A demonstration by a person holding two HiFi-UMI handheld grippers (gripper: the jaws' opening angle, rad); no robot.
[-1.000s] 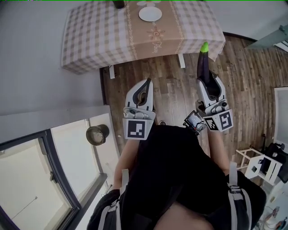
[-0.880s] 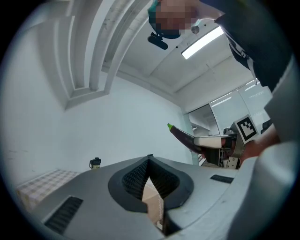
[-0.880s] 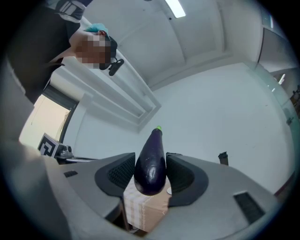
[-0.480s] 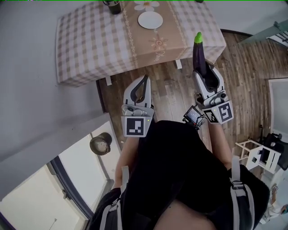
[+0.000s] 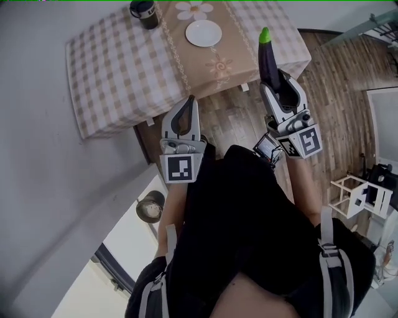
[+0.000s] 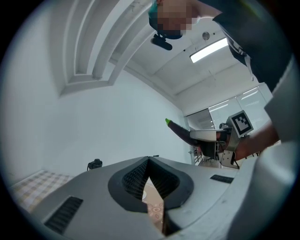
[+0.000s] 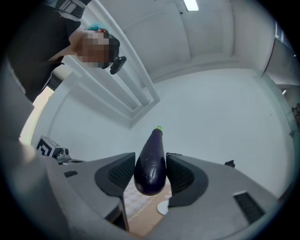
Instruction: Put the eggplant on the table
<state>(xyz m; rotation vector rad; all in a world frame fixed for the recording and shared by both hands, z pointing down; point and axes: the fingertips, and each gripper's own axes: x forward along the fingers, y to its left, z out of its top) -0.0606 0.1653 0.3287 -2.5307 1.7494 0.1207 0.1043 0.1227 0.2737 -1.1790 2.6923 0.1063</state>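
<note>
A dark purple eggplant (image 5: 269, 61) with a green tip sticks out forward from my right gripper (image 5: 276, 82), which is shut on its thick end. In the right gripper view the eggplant (image 7: 151, 161) sits squeezed between the two ribbed pads. Its tip reaches over the near edge of the table (image 5: 118, 68), which is covered by a checked cloth. My left gripper (image 5: 188, 102) hangs level to the left, above the wooden floor just short of the table, with its jaws shut and nothing in them. From the left gripper view the jaws (image 6: 149, 160) meet at the tip, and the eggplant (image 6: 179, 132) shows at the right.
On the table's brown runner lies a white plate (image 5: 203, 33), with a dark mug (image 5: 144, 12) to its left. A grey wall runs along the left. A round pot (image 5: 151, 208) sits low at the left, and a white stool (image 5: 359, 194) stands at the right on the wooden floor.
Both grippers have moved forward toward the table, the eggplant carried along. The table edge is now nearer, and the eggplant's tip is over it.
</note>
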